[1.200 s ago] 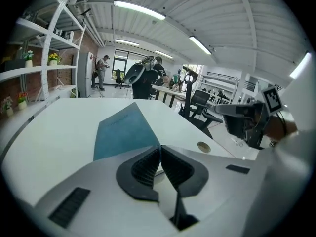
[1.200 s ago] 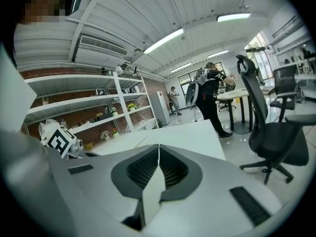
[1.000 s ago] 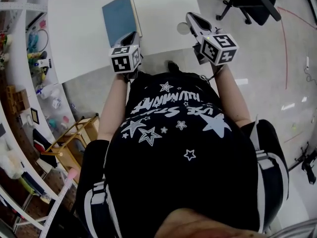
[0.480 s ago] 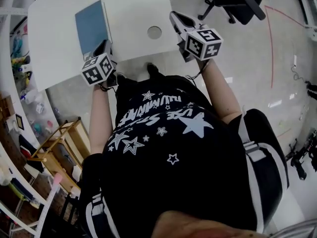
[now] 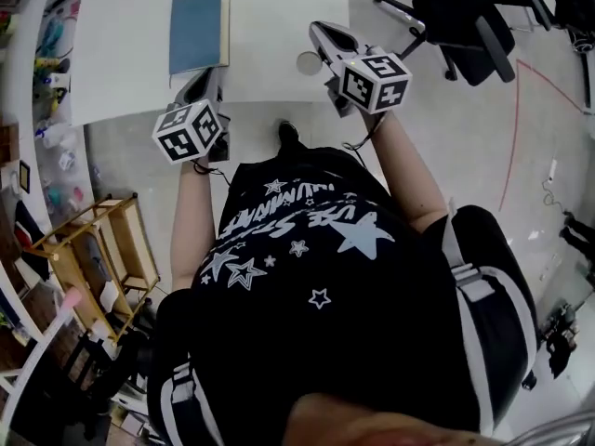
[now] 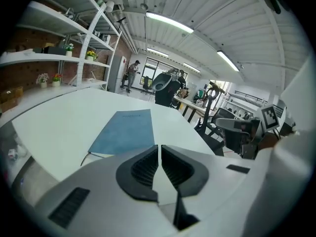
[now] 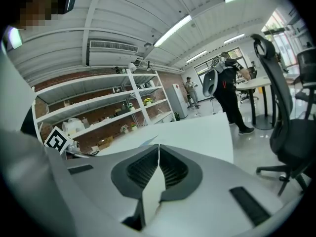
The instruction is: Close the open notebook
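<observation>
The notebook (image 5: pixel 197 28) lies closed on the white table (image 5: pixel 270 17), blue cover up; it also shows ahead in the left gripper view (image 6: pixel 126 131). My left gripper (image 5: pixel 208 79) hovers just short of its near edge, over the table's front rim. Its jaws (image 6: pixel 159 147) are shut with nothing between them. My right gripper (image 5: pixel 323 35) is raised at the table's near right corner, well to the right of the notebook. It is shut and empty too (image 7: pixel 158 147).
A round cable hole (image 5: pixel 309 62) sits in the table near the right gripper. A black office chair (image 5: pixel 456 17) stands to the right of the table. Shelving with small items (image 5: pixel 42 63) runs along the left, and a wooden rack (image 5: pixel 102 249) stands on the floor.
My left gripper has drawn back a little from the notebook's near edge and rolled. The right gripper stays by the table corner. The notebook lies closed throughout.
</observation>
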{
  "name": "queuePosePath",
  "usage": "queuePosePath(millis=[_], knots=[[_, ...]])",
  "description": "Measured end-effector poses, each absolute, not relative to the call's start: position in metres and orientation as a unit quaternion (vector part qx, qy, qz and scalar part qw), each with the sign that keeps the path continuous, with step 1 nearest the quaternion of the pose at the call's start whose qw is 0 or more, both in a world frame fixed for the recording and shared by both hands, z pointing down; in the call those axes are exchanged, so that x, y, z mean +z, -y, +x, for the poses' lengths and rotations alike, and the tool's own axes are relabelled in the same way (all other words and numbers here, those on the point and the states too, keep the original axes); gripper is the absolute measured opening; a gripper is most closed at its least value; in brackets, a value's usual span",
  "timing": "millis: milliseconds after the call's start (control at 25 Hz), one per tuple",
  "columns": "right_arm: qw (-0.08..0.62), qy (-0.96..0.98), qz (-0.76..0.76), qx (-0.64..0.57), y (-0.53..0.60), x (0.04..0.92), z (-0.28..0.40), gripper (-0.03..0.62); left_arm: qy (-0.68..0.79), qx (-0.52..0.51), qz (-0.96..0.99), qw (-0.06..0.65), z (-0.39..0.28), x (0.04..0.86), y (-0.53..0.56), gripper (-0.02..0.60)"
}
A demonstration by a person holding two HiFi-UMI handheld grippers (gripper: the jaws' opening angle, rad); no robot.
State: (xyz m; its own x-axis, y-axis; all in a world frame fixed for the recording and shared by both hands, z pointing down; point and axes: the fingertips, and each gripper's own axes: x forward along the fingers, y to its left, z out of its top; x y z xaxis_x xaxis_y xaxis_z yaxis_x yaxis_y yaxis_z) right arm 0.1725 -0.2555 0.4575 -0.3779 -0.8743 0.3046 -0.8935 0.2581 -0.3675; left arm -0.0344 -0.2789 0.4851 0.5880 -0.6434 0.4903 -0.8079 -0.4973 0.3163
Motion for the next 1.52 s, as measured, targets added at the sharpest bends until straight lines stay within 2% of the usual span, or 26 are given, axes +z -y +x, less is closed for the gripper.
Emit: queuePosePath(millis=[360, 720, 1080, 1520], knots=[[0.037, 0.825, 0.506, 0.248, 0.236, 0.464, 0.125, 0.011, 0.462, 0.113, 0.831, 0.287, -0.070, 0.479, 0.216, 0.026], [0.055, 0.854, 0.452, 0.253, 0.150, 0.462, 0.079, 0.011, 0.515, 0.072, 0.804, 0.288, -0.112, 0.457, 0.103, 0.025], [0.041, 0.868, 0.430, 0.244, 0.046, 0.452, 0.068, 0.009, 0.532, 0.026, 0.800, 0.276, -0.123, 0.432, -0.008, 0.025], [0.071, 0.875, 0.428, 0.215, -0.048, 0.437, 0.087, 0.009, 0.527, -0.003, 0.821, 0.222, -0.106, 0.400, -0.084, 0.025]])
